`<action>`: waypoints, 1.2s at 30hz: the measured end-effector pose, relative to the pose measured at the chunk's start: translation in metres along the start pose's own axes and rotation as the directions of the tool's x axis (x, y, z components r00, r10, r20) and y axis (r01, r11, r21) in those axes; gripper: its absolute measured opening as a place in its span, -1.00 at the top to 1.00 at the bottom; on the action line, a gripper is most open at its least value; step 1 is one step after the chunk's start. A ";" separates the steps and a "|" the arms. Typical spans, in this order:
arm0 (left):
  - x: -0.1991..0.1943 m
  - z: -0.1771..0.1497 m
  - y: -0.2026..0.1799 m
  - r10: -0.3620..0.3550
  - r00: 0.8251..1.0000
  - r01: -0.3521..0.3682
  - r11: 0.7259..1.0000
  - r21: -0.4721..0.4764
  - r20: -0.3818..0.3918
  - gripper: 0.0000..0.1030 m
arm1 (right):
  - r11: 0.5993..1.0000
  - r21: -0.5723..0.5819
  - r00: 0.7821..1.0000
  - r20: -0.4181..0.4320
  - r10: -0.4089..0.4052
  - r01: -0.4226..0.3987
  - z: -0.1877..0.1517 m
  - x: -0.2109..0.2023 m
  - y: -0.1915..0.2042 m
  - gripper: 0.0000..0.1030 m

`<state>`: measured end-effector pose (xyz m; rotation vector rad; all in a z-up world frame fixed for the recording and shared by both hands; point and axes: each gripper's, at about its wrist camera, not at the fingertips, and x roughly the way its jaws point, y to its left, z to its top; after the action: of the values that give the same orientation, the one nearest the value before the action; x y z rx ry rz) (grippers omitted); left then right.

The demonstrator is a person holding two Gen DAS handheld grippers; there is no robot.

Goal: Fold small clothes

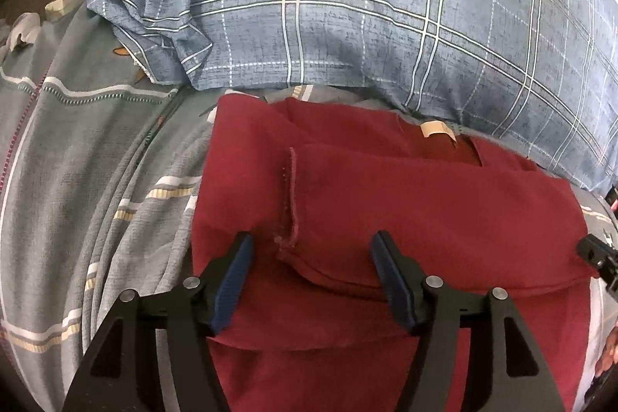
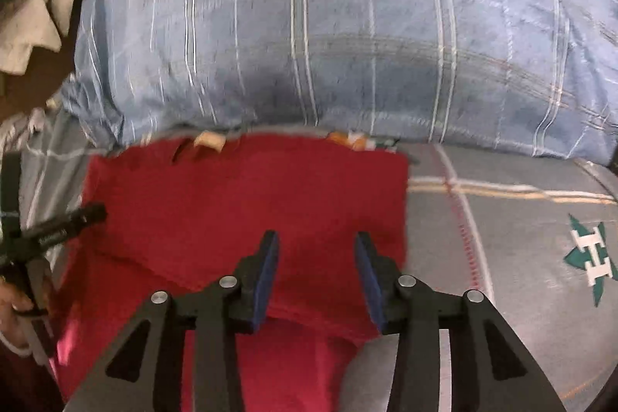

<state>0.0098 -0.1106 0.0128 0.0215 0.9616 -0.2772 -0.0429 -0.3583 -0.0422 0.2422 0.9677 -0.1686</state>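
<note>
Left wrist – plaid pillow [image 1: 386, 6] abuts red garment [image 1: 386, 199]; both tools spread, empty

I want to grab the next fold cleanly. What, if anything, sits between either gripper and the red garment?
Nothing visible. The left gripper and right gripper both hang open directly over the red garment, with only bare cloth between their fingers.
</note>
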 end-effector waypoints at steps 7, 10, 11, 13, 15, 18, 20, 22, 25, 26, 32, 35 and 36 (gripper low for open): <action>0.007 -0.001 -0.006 0.027 1.000 -0.027 0.999 0.026 0.005 -0.42 | 0.995 -0.037 0.995 -0.048 -0.090 0.088 -0.008 0.016 0.000 0.27; 0.009 -0.002 -0.008 0.035 0.999 -0.036 0.999 0.032 0.012 -0.45 | 0.998 -0.006 0.997 -0.044 -0.067 0.067 -0.008 0.012 -0.005 0.24; 0.009 -0.002 -0.008 0.036 0.999 -0.037 0.999 0.031 0.013 -0.45 | 0.998 0.001 0.997 -0.041 -0.059 0.059 -0.008 0.012 -0.006 0.22; 0.009 -0.002 -0.007 0.033 0.999 -0.033 0.999 0.028 0.014 -0.45 | 0.999 0.034 0.999 -0.021 -0.028 0.029 -0.008 0.007 -0.009 0.20; 0.010 -0.002 -0.007 0.030 0.999 -0.031 0.999 0.028 0.013 -0.45 | 0.998 0.058 1.000 0.012 0.008 -0.009 -0.005 0.000 -0.010 0.17; 0.011 -0.001 -0.007 0.032 0.999 -0.033 0.999 0.027 0.011 -0.47 | 0.999 0.044 0.998 0.061 0.028 -0.031 -0.001 -0.006 -0.005 0.00; 0.011 0.000 -0.007 0.032 0.999 -0.032 0.999 0.023 0.010 -0.48 | 0.999 0.027 0.997 0.067 0.025 -0.027 0.001 -0.004 0.000 -0.05; 0.012 0.001 -0.006 0.031 1.000 -0.031 0.999 0.021 0.007 -0.49 | 1.000 0.026 0.999 0.041 0.011 -0.012 0.001 0.006 0.002 -0.05; 0.013 0.002 -0.005 0.025 1.000 -0.025 1.000 0.016 -0.001 -0.49 | 1.000 0.012 1.000 -0.003 -0.028 0.028 0.000 0.022 0.002 -0.05; 0.013 0.003 -0.005 0.024 1.000 -0.023 1.000 0.013 -0.002 -0.49 | 0.999 0.008 1.000 0.002 -0.031 0.031 0.000 0.023 0.002 -0.09; 0.013 0.002 -0.006 0.027 1.000 -0.028 1.000 0.012 0.003 -0.49 | 0.998 0.025 0.998 -0.019 0.066 -0.066 0.003 0.029 -0.004 -0.62; 0.013 0.002 -0.006 0.026 1.000 -0.026 1.000 0.009 0.001 -0.49 | 0.998 -0.037 0.998 -0.042 0.046 -0.048 0.004 0.033 0.009 -0.85; 0.013 0.002 -0.006 0.025 1.000 -0.025 1.000 0.009 -0.001 -0.49 | 0.998 -0.055 0.999 -0.045 0.031 -0.033 0.004 0.033 0.013 -0.87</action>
<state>0.0171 -0.1194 0.0038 0.0414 0.9604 -0.2585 -0.0180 -0.3481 -0.0660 0.2107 1.0101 -0.1069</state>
